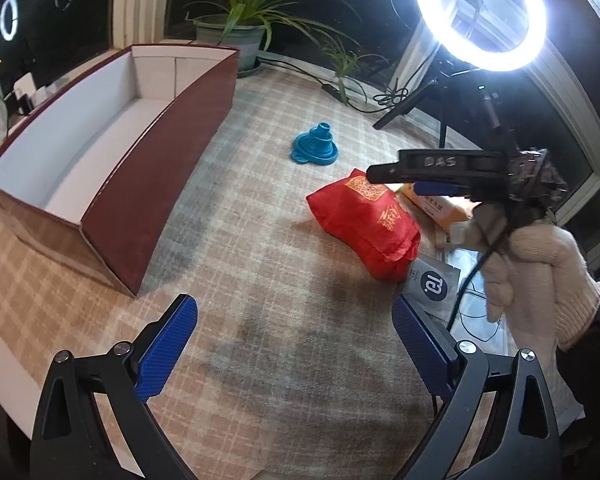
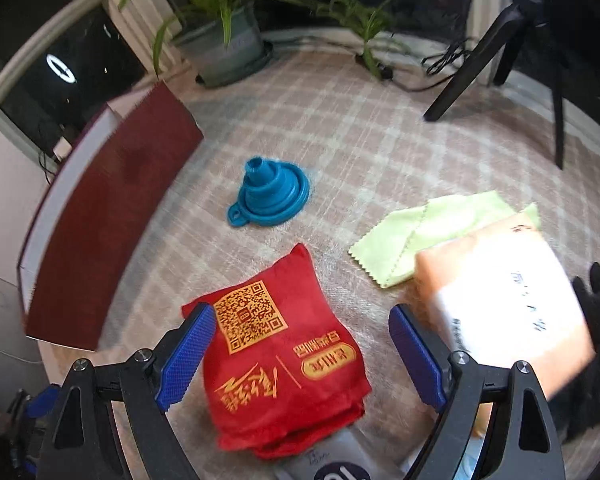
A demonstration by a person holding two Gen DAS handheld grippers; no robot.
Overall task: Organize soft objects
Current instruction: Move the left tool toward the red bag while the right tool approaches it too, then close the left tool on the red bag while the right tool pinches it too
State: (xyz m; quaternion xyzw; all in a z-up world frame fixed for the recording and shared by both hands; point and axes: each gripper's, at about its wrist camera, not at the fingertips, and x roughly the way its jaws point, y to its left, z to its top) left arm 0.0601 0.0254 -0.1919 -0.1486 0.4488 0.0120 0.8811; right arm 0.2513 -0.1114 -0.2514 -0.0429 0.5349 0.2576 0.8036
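Two views come to me, and I start with the left wrist one. My left gripper (image 1: 296, 344) hangs over the checked cloth (image 1: 260, 240) with its blue jaws wide apart and nothing between them. Under it is only bare cloth. A long dark red box (image 1: 156, 184) with a white inside sits to the left, open on top. A blue funnel (image 1: 315, 145) stands upside down near the middle. A red soft bag (image 1: 366, 224) with gold print lies to the right of it. Behind the red bag peeks an orange and white pack (image 1: 432, 206). A grey packet (image 1: 434, 286) lies just beside the red bag, on the near side. A hand in a cream glove (image 1: 540, 272) holds the right gripper (image 1: 436, 176) over the red bag. A bright ring light (image 1: 480, 12) shines at the top, and a green plant in a pot (image 1: 236, 28) stands at the back.

Now the right wrist view. My right gripper (image 2: 296, 352) points down at the red soft bag (image 2: 284, 364). The bag lies between the blue jaws. The jaws are apart and I see no pad pressing on it. The blue funnel (image 2: 270, 196) is further off, well apart from the bag. A light green cloth (image 2: 432, 232) lies to the right. The orange and white pack (image 2: 504, 300) lies partly on it and looks blurry. The red box (image 2: 104, 220) is on the left.
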